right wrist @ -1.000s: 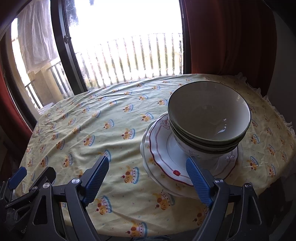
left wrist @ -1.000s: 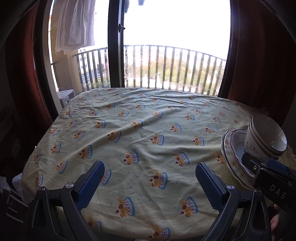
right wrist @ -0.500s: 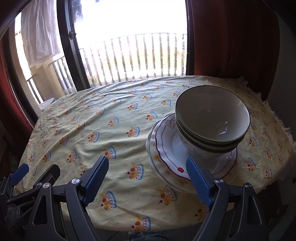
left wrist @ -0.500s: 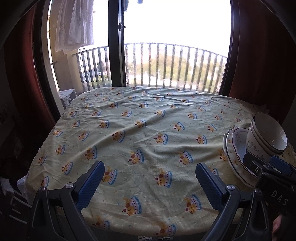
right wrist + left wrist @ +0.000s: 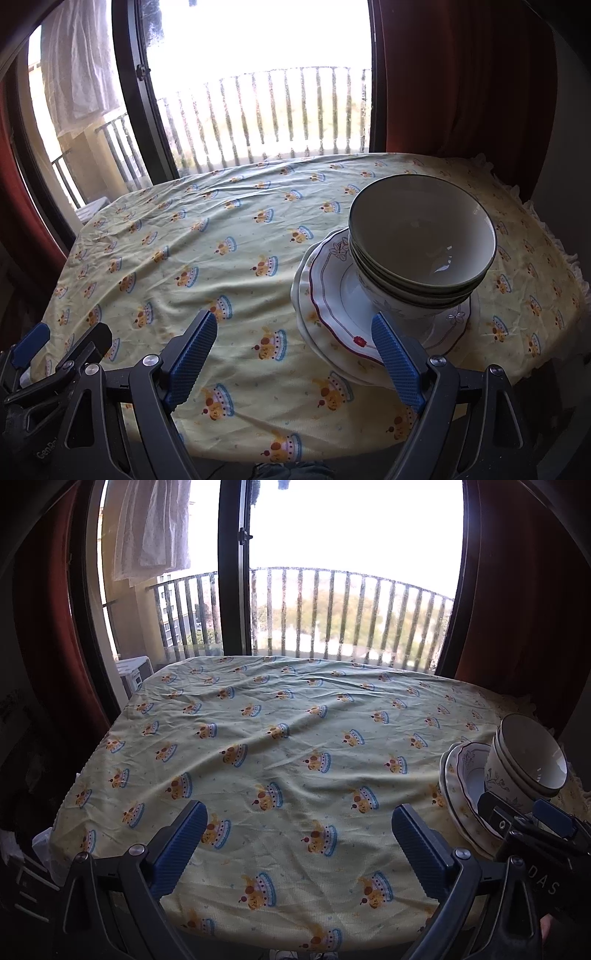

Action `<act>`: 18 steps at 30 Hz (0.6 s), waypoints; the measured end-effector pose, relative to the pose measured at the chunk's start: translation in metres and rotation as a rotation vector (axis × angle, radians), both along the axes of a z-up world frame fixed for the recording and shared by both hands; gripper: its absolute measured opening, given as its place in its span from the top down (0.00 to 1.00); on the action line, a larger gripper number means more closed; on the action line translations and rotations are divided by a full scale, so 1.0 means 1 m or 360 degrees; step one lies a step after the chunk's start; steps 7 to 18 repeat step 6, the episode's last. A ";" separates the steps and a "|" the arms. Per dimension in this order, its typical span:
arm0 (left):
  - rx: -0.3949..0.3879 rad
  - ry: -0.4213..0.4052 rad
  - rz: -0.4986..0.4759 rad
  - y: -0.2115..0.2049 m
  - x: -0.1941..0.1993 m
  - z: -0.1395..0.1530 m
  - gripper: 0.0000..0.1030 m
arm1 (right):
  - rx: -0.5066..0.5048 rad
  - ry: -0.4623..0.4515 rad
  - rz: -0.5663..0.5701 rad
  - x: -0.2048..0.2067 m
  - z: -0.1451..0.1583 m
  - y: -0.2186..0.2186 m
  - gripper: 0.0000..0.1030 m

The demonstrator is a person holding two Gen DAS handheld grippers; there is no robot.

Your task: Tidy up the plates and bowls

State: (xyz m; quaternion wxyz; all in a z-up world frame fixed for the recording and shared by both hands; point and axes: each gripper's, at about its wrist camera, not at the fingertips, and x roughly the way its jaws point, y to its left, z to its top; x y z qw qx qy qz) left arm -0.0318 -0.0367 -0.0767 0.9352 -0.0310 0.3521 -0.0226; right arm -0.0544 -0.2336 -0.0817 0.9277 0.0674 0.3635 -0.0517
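Porcelain all gathered: bowls point(image 5: 421, 240) nested on plates point(image 5: 332, 314) at tablecloth point(image 5: 221, 258) right edge, both views now drawn back, left gripper point(image 5: 295, 845) and right gripper point(image 5: 295, 350) spread wide, holding nothing, stacking seemingly finished.

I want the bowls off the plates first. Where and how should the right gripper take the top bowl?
Grip the top bowl by its near rim, coming from above and the front: one finger inside, one outside. It is nested upright in the other bowls, so only its rim stands proud. The right gripper is open and nearest.
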 end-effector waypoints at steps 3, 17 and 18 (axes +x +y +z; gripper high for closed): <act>0.0009 0.0012 -0.0006 -0.002 0.000 -0.002 0.01 | -0.0004 0.0006 -0.0010 -0.001 -0.002 -0.001 0.15; 0.0026 0.0010 0.0000 -0.003 -0.001 -0.002 0.01 | 0.0000 0.0025 -0.0006 -0.002 -0.005 -0.002 0.15; 0.0026 0.0010 0.0000 -0.003 -0.001 -0.002 0.01 | 0.0000 0.0025 -0.0006 -0.002 -0.005 -0.002 0.15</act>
